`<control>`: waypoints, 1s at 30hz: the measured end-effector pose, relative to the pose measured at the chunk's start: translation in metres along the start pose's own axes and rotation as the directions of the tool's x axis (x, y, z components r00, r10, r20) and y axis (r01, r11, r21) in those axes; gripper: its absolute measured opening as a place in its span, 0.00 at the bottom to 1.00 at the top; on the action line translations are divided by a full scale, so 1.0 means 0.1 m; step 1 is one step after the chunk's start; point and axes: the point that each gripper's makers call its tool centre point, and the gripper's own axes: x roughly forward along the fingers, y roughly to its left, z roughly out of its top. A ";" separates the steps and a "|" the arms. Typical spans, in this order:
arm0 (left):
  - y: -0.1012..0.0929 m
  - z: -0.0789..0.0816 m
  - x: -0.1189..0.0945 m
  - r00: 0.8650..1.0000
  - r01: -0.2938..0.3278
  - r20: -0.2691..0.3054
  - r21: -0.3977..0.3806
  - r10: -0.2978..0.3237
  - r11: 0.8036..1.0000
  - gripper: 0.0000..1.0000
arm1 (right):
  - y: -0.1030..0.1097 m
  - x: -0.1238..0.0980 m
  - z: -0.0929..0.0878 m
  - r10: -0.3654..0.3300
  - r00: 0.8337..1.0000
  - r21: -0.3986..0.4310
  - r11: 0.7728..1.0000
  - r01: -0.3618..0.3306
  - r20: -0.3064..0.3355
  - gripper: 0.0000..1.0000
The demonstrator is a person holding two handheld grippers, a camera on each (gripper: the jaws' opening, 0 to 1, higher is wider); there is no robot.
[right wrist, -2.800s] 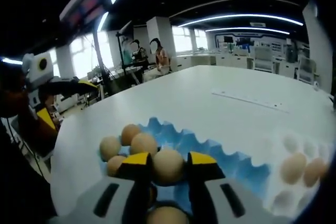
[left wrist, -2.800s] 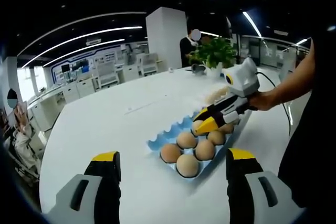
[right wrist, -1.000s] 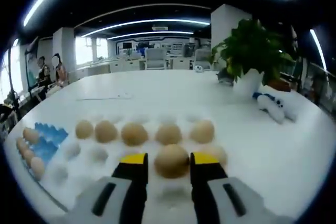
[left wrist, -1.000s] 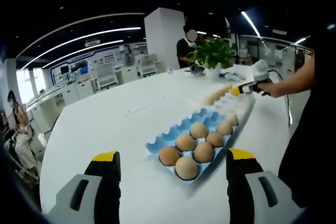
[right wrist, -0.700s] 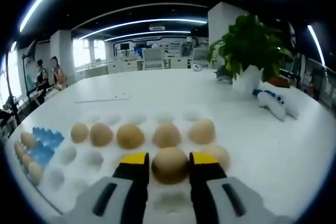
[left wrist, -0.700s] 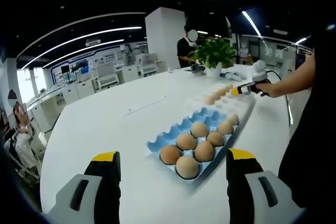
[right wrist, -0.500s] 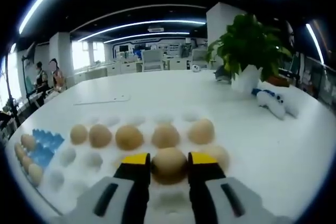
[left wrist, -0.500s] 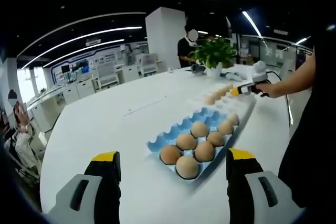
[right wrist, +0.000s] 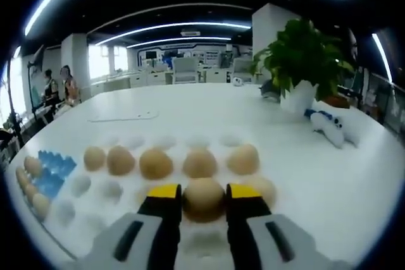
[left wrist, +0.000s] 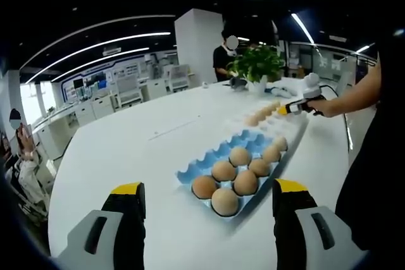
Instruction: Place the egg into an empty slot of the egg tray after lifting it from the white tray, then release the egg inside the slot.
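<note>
In the right gripper view my right gripper is shut on a tan egg in the near row of the white tray. Several more eggs lie in the row behind it. The blue egg tray is at the left edge. In the left gripper view the blue egg tray holds several eggs at its near end, with empty slots farther back. My left gripper stands open in front of it, holding nothing. The right gripper reaches over the white tray beyond.
A potted plant and a white toy-like object stand on the round white table behind the white tray. A person stands by the pillar at the table's far side. Desks and seated people fill the background.
The right gripper left its earlier egg in the blue tray, moved to the white tray, and its jaws closed onto another egg. The left gripper has stayed still and open.
</note>
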 end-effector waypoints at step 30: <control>0.00 0.00 0.00 1.000 -0.001 0.001 0.006 0.001 1.000 0.84 | 0.43 -0.27 0.44 0.117 0.988 -0.016 0.993 -0.116 0.104 0.26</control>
